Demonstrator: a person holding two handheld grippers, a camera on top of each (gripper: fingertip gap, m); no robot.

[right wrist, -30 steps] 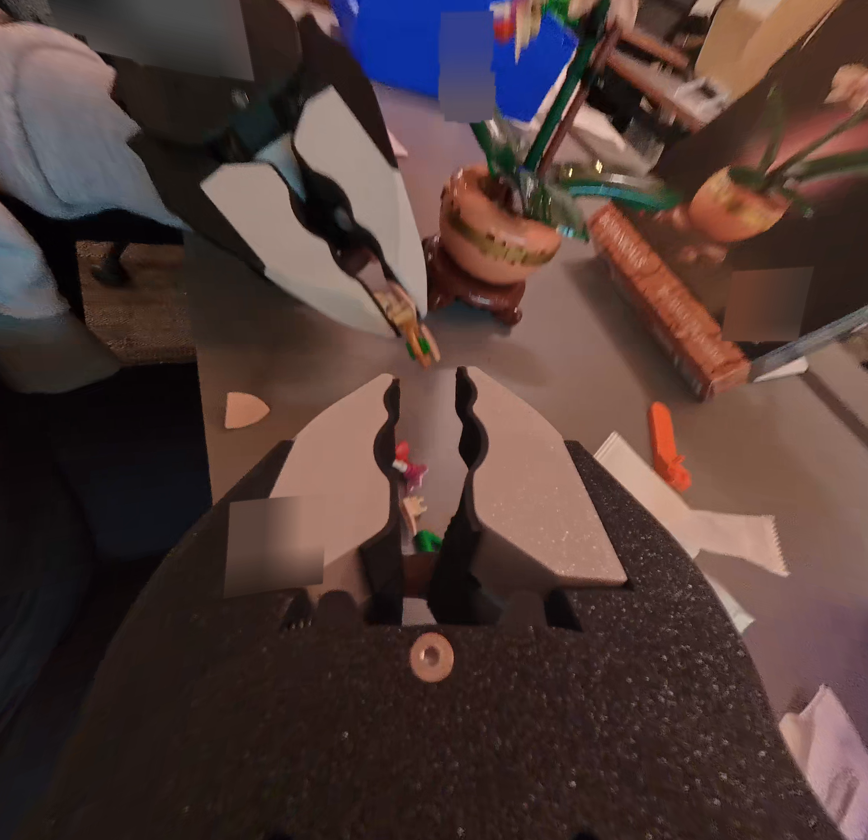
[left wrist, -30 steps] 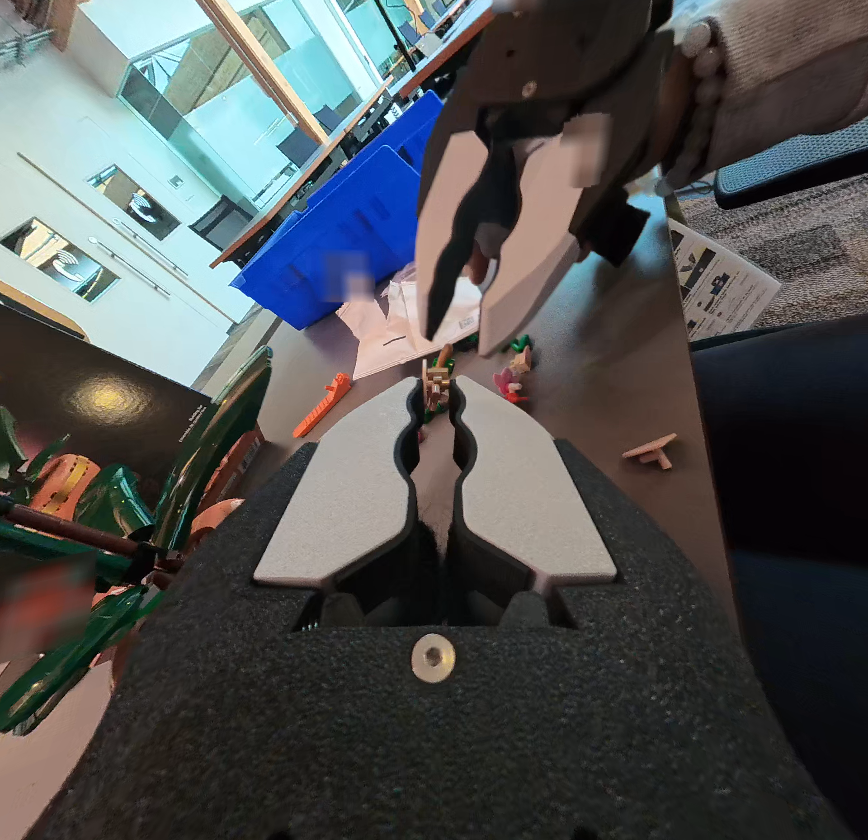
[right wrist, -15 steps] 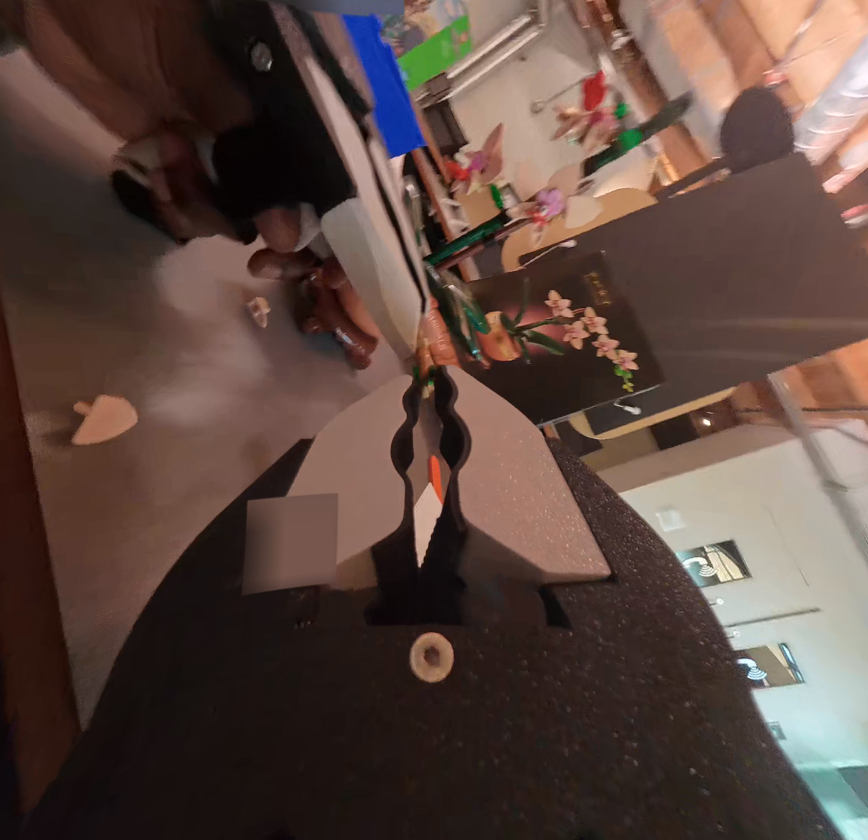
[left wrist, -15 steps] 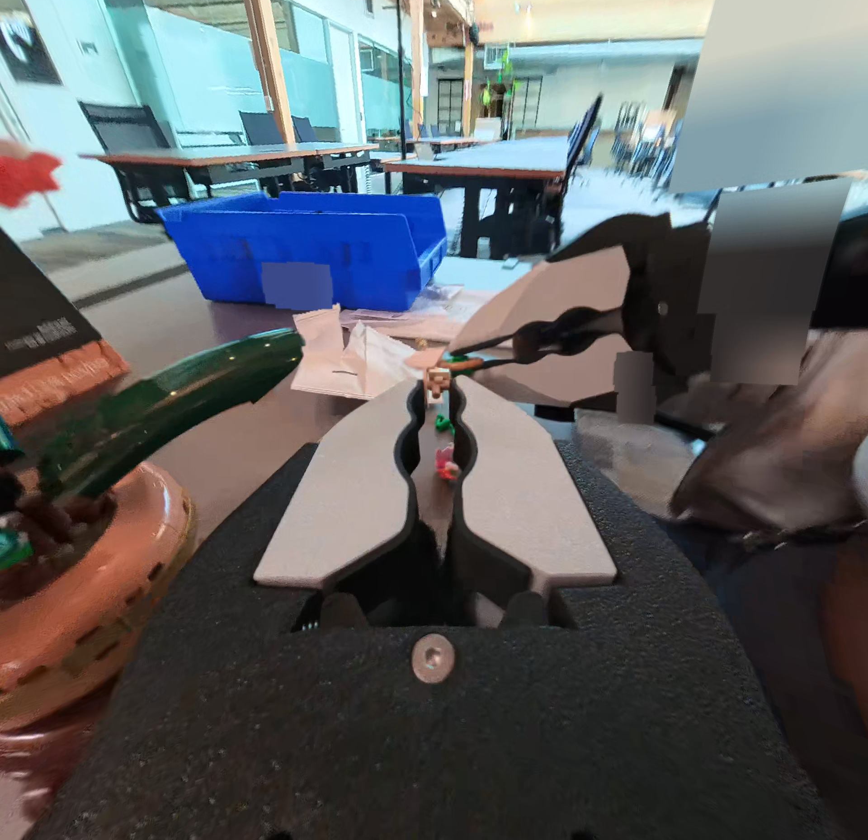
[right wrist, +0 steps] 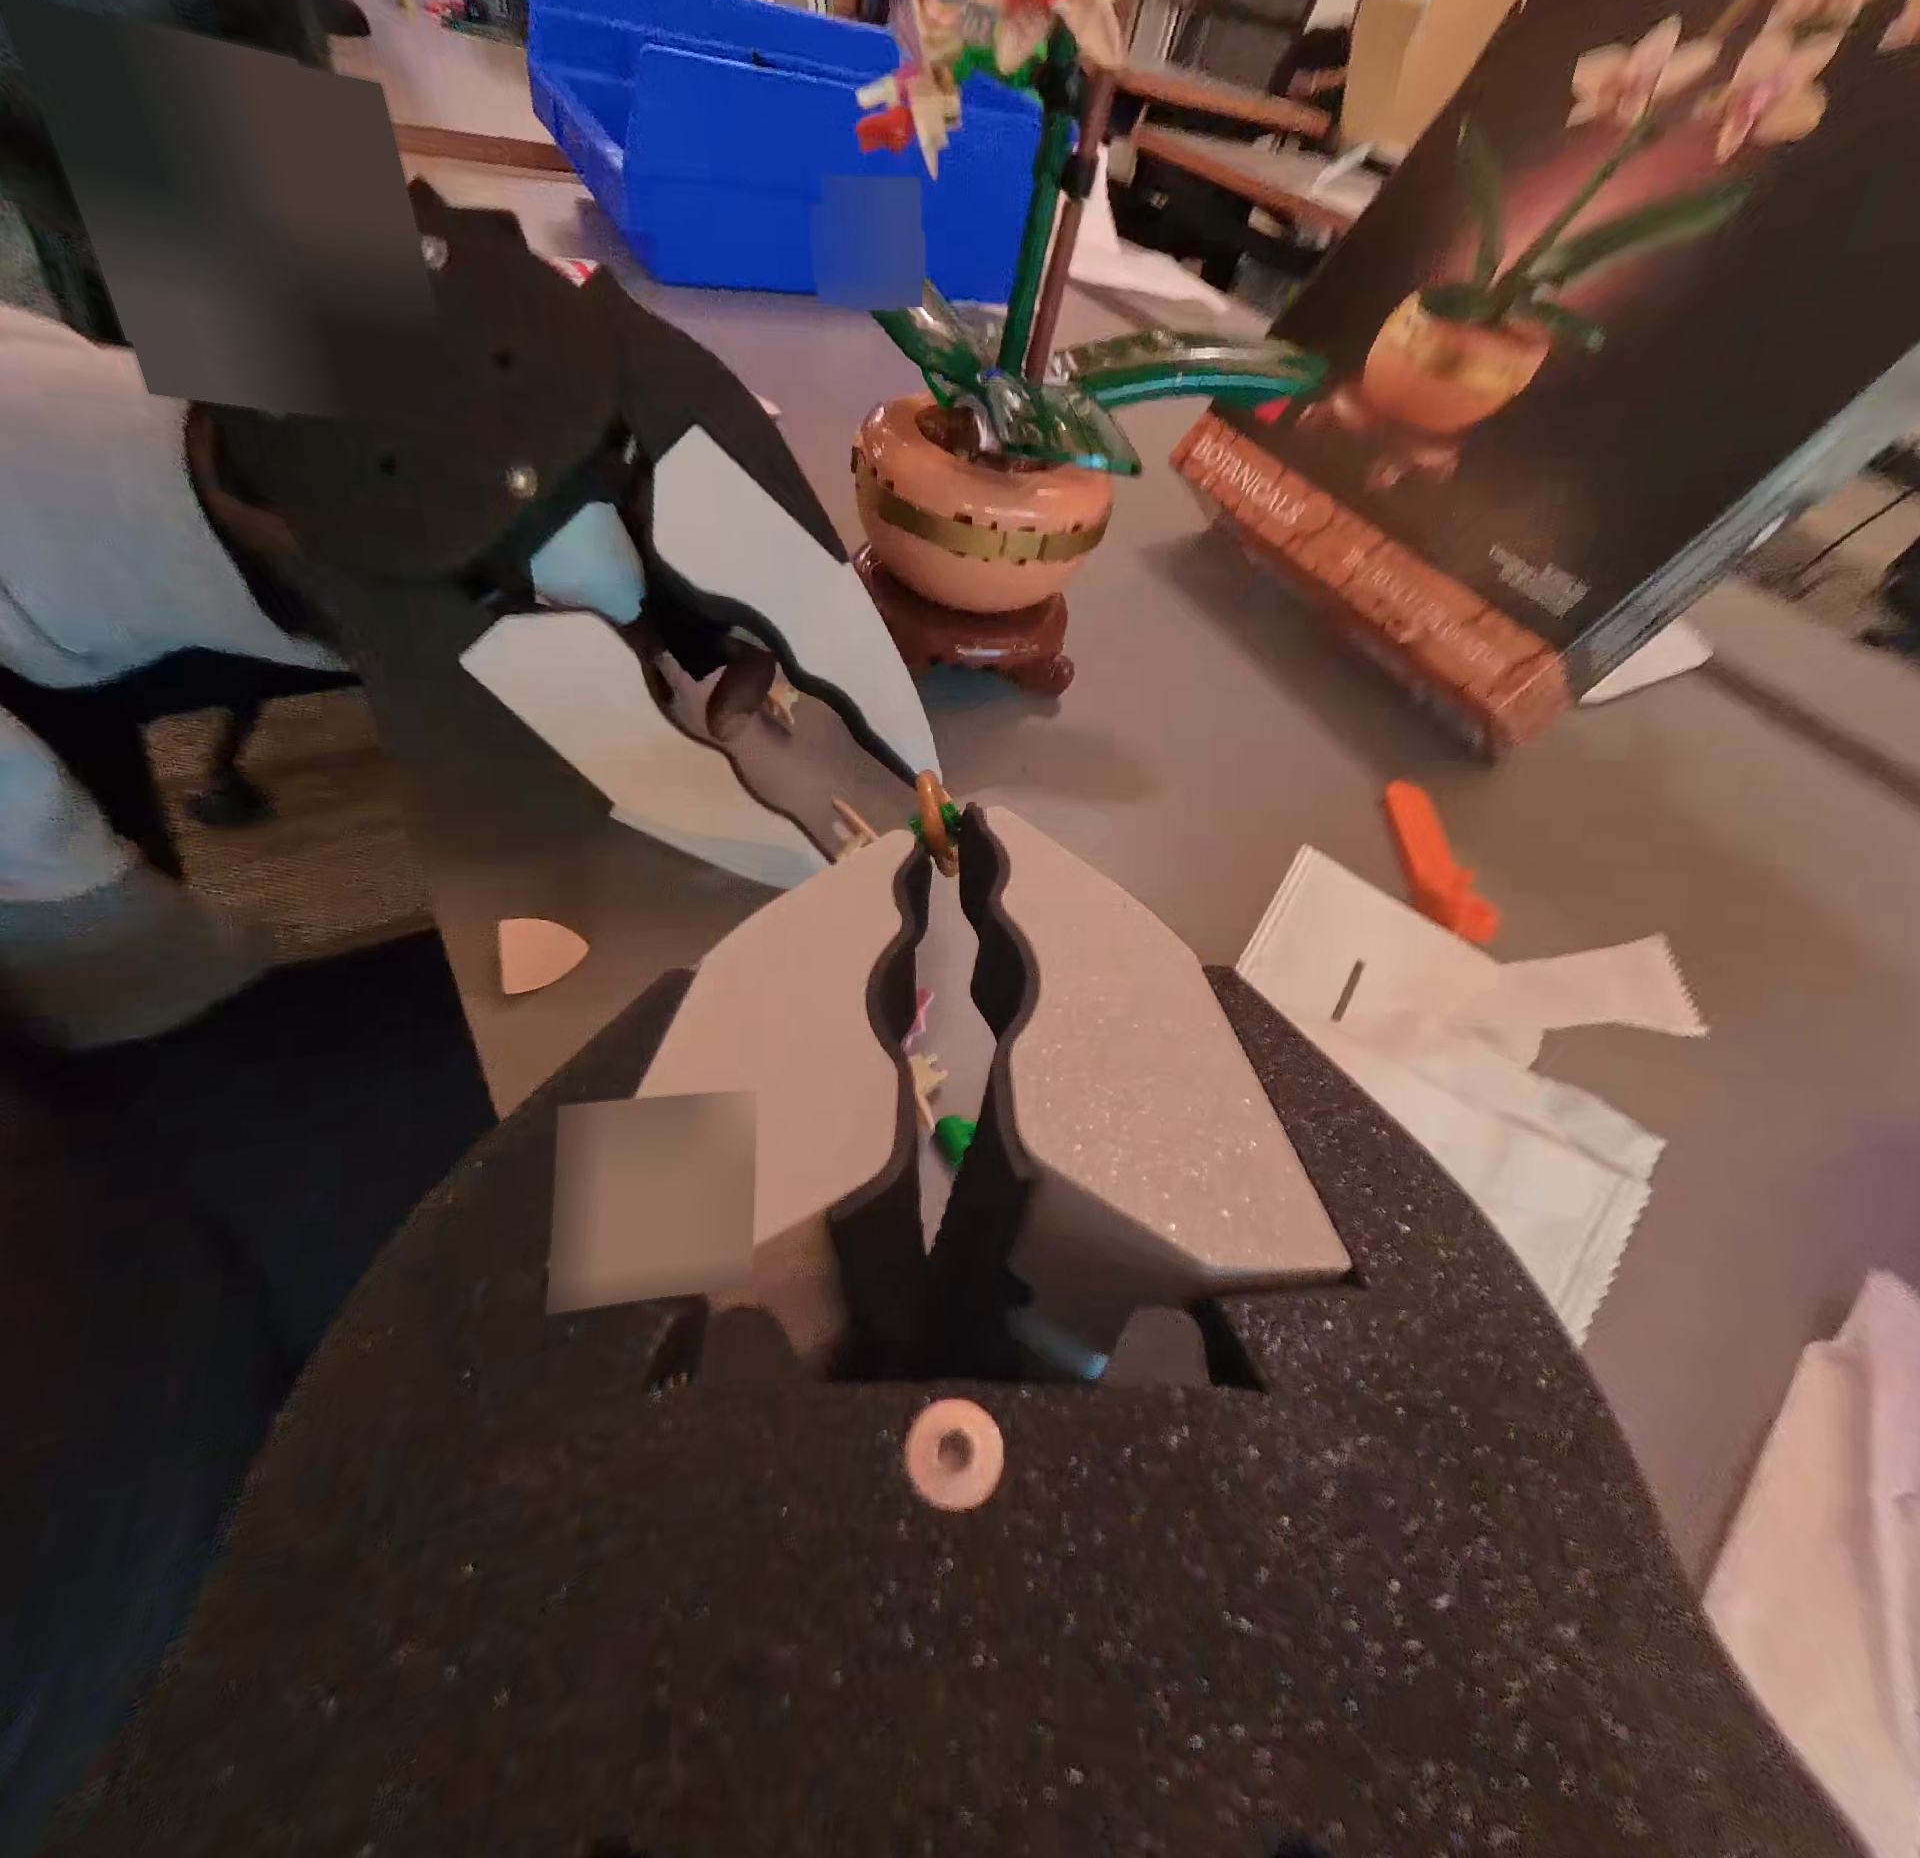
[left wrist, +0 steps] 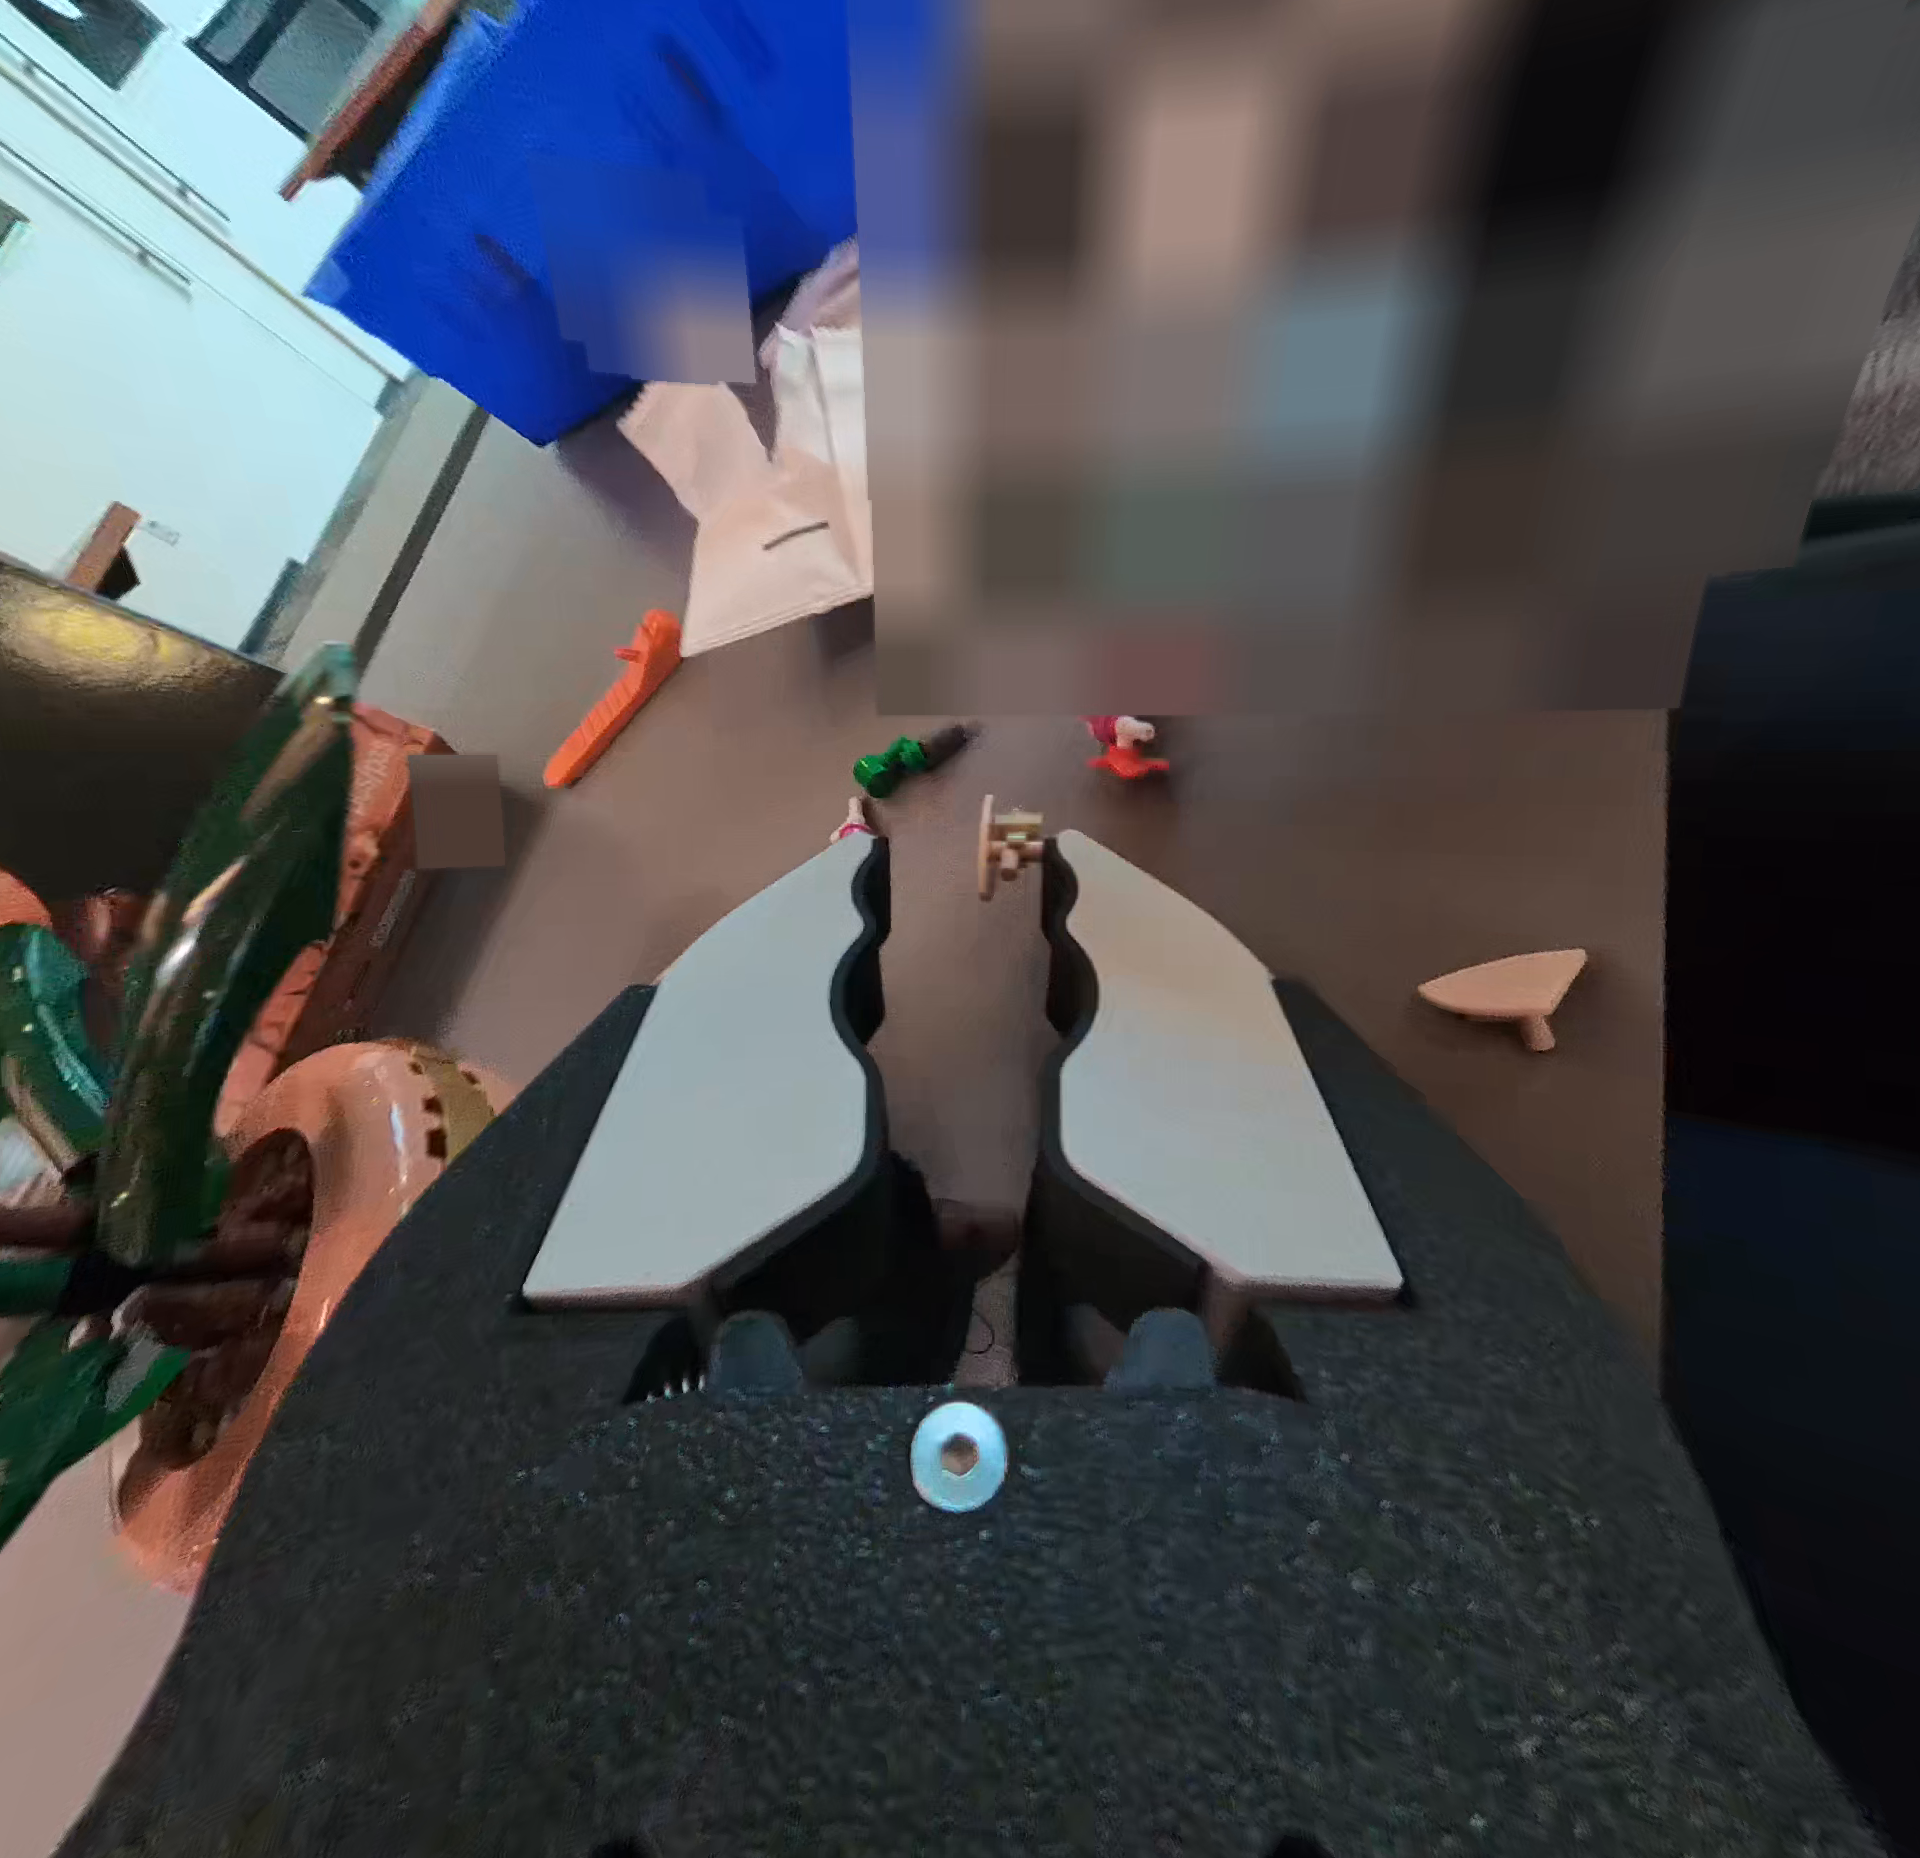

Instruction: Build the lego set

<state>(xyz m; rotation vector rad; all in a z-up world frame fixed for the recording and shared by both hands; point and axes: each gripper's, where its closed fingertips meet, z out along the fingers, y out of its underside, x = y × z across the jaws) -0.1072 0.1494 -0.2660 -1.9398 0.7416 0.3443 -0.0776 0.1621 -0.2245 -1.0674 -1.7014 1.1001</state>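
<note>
In the right wrist view my right gripper (right wrist: 943,829) is shut on a small tan and green lego piece (right wrist: 938,823) at its fingertips. My left gripper (right wrist: 878,821) is just beyond it, open, with one fingertip close to the piece. In the left wrist view my left gripper (left wrist: 964,847) is open, and a small tan piece (left wrist: 1006,852) sits beside its right fingertip. My right gripper is hidden behind a blurred patch there. The lego orchid pot (right wrist: 982,551) with green leaves stands on the table behind; it also shows at the left of the left wrist view (left wrist: 343,1133).
Loose on the table are a green piece (left wrist: 899,759), a pink and red piece (left wrist: 1122,748), a tan petal (left wrist: 1501,987) and an orange brick separator (right wrist: 1439,858). White bags (right wrist: 1455,1039) lie to the right. A blue bin (right wrist: 727,156) and the set's box (right wrist: 1621,354) stand behind.
My left gripper has opened from shut on the small piece. My right gripper stays closed on the piece at its tips. Both views have swung back towards the table.
</note>
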